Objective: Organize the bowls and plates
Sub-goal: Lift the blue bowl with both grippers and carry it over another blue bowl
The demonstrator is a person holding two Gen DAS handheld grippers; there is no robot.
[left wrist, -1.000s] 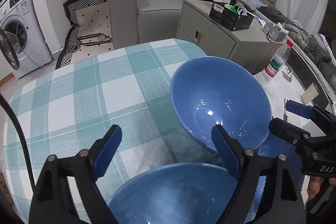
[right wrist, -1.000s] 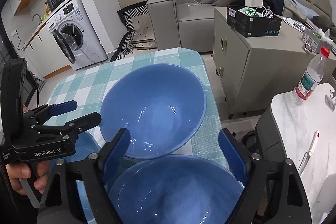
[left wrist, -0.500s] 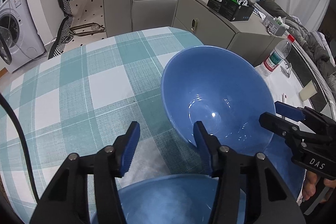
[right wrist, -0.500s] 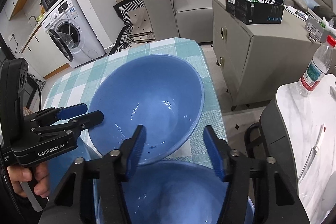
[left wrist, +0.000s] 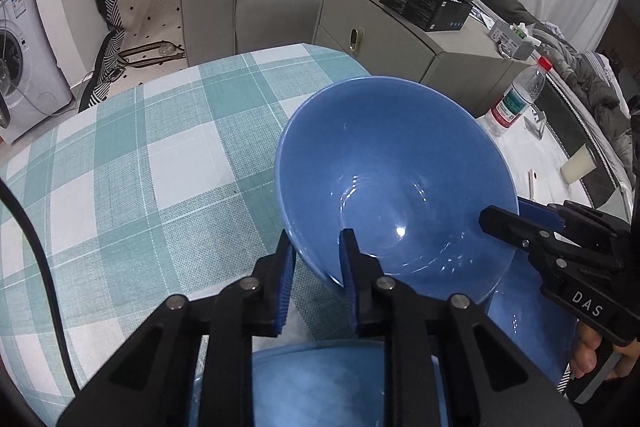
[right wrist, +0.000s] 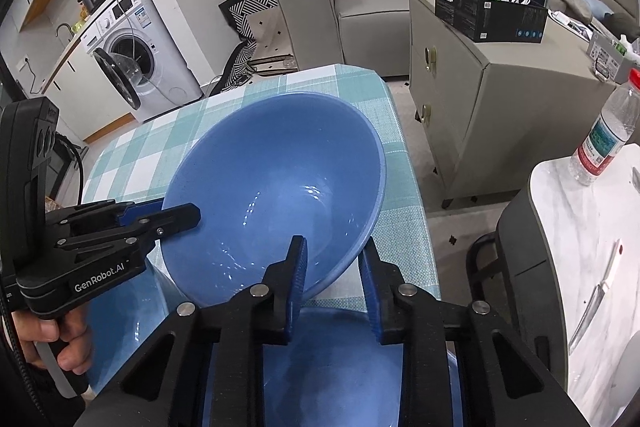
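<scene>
Currently the left gripper (left wrist: 316, 259) and the right gripper (right wrist: 334, 263) each pinch the near rim of the tilted blue bowl (left wrist: 396, 183) above the checked tablecloth (left wrist: 132, 163). Directly beneath the fingers sits a second blue bowl (right wrist: 340, 359). Just beside the table stands a grey cabinet (right wrist: 480, 99); a water bottle (right wrist: 604, 135) stands on a marble counter (right wrist: 592, 227).
</scene>
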